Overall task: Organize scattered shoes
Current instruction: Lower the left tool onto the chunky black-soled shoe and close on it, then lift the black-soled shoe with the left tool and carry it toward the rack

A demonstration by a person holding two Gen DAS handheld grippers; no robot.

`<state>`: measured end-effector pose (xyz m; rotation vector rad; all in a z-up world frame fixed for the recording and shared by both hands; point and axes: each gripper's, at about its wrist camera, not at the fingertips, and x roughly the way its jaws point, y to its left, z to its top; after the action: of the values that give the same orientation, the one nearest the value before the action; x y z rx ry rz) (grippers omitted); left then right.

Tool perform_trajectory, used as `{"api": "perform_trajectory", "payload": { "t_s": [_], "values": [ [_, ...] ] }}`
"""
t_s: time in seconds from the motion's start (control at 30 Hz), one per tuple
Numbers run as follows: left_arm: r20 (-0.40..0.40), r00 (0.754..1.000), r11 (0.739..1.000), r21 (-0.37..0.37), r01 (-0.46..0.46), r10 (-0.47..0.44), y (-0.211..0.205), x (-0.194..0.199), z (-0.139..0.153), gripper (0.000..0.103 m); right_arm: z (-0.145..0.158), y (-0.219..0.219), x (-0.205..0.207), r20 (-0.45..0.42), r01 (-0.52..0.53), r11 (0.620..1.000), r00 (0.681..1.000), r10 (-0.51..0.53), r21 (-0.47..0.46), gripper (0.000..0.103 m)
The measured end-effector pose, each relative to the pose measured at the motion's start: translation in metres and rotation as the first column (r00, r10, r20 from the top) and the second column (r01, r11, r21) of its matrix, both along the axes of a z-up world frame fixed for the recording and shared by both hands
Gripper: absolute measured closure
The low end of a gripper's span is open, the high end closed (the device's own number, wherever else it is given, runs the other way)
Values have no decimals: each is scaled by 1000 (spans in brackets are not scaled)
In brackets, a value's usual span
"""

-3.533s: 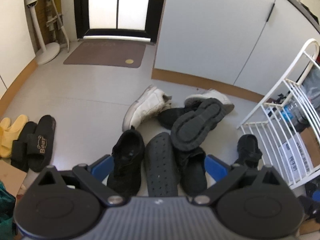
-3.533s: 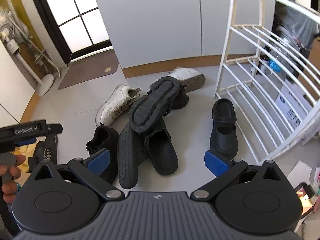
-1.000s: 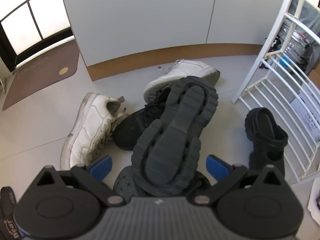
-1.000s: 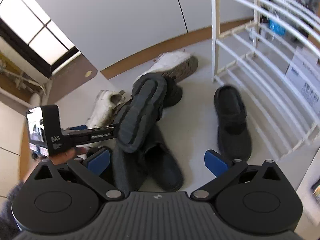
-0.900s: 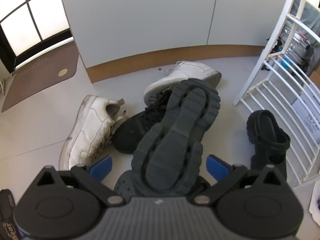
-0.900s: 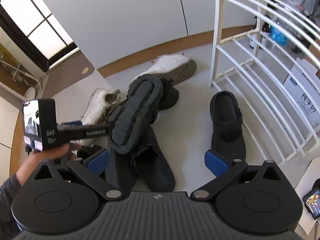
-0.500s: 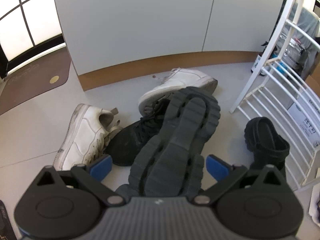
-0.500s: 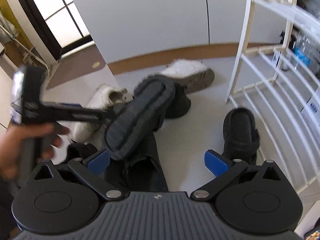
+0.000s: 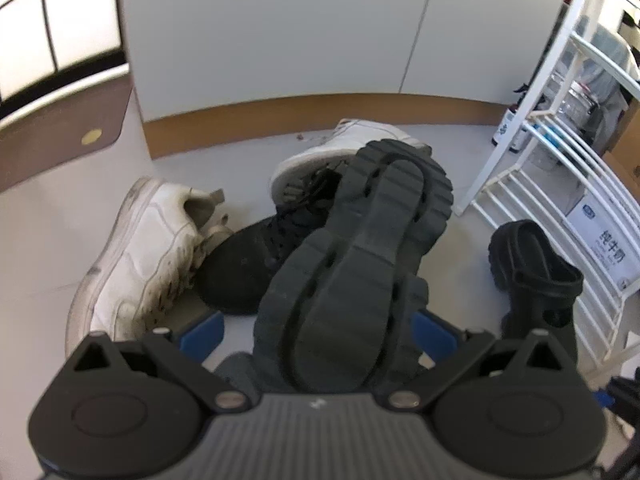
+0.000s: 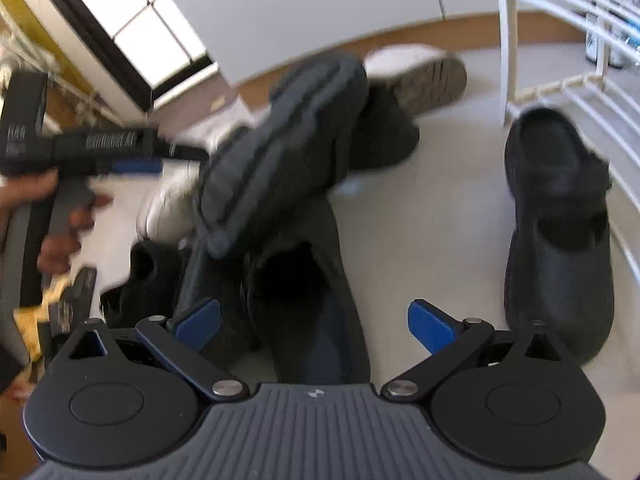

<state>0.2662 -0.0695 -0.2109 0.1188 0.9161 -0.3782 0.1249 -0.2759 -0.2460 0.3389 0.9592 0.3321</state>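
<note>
Doormat (image 9: 60,140): brown, on the floor's far left by the window.
Cardboard box (image 9: 600,224): behind the white rack's bars.

Little I could read. A white box (image 9: 600,232) behind the white rack (image 9: 560,184), far right, carried blue Chinese print; I made out 纯牛奶. Lettering on the left gripper (image 10: 132,160), seen from the right wrist, blurred beyond reading.
</note>
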Motion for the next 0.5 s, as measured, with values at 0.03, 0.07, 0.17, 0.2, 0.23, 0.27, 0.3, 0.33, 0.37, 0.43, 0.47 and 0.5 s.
{"api": "perform_trajectory", "payload": {
  "t_s": [0.03,0.07,0.17,0.2,0.23,0.27,0.3,0.33,0.37,0.43,0.47,0.5],
  "values": [
    [32,999,1000,13,21,-22,-3,0,-1,0,1,1,-2,9,-13,1000,1000,13,-15,0],
    [41,999,999,18,26,-27,-4,0,-1,0,1,2,-2,10,-16,1000,1000,16,-22,0],
    [52,998,1000,11,22,-22,-9,9,-8,0,-7,0,1,-27,-5,1000,1000,5,-11,0],
    [48,999,1000,-5,21,-20,-10,13,-9,0,-10,-2,2,-40,1,1000,999,-1,-9,0],
    [48,999,1000,-12,22,-21,-11,14,-9,0,-13,-2,3,-48,3,1000,999,-3,-13,0],
    [55,998,999,-19,29,-28,-15,17,-8,0,-13,-3,3,-50,2,1000,999,-3,-17,0],
    [69,997,999,-21,44,-42,-22,19,-6,0,-14,-3,3,-52,1,1000,999,-2,-20,0],
    [75,996,998,-20,52,-50,-24,20,-6,0,-15,-3,4,-53,-1,1000,999,-1,-23,0],
    [82,994,997,-13,69,-68,-30,22,-6,0,-17,-5,4,-53,3,1000,999,-4,-27,0],
    [91,991,995,10,102,-103,-41,26,-8,0,-16,-7,4,-52,9,1000,999,-10,-28,0],
    [90,986,990,42,134,-138,-48,29,-10,0,-16,-8,4,-51,12,1000,999,-13,-28,0],
    [89,981,983,75,168,-174,-55,31,-13,0,-16,-10,4,-49,15,999,999,-16,-28,0]
  ]
}}
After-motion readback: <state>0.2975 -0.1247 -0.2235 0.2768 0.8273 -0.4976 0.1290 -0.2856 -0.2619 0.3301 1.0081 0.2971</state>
